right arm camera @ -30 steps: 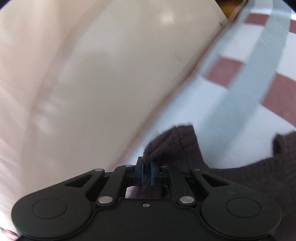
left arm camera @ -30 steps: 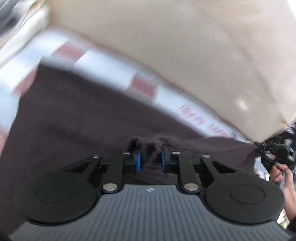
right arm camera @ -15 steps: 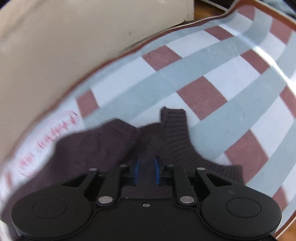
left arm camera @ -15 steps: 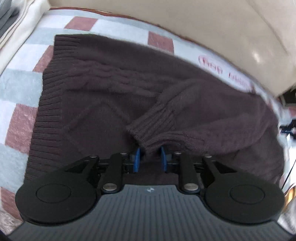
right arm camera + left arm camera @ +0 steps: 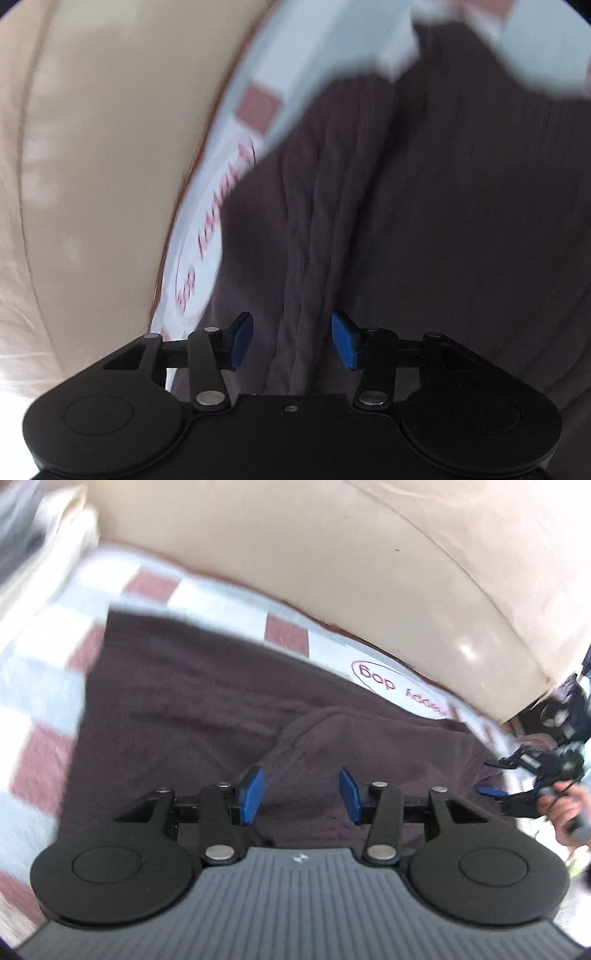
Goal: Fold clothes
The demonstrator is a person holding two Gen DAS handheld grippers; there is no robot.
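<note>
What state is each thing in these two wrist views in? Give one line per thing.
Left gripper: jaws opening, pads off the knit.
Right gripper: jaws opening, holding nothing.
Dark sweater: lying on the blanket, one sleeve folded across it.
Checked blanket: spread under the sweater.

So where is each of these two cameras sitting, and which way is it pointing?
Left wrist view: sits on the left claw, looking forward and down over the brown sweater on the checked blanket; the right claw and the hand holding it show at the right edge.
Right wrist view: sits on the right claw, looking along the sweater; only its own opening claw shows.
Shared: sweater, blanket, beige cushion, with nothing gripped in either claw.
</note>
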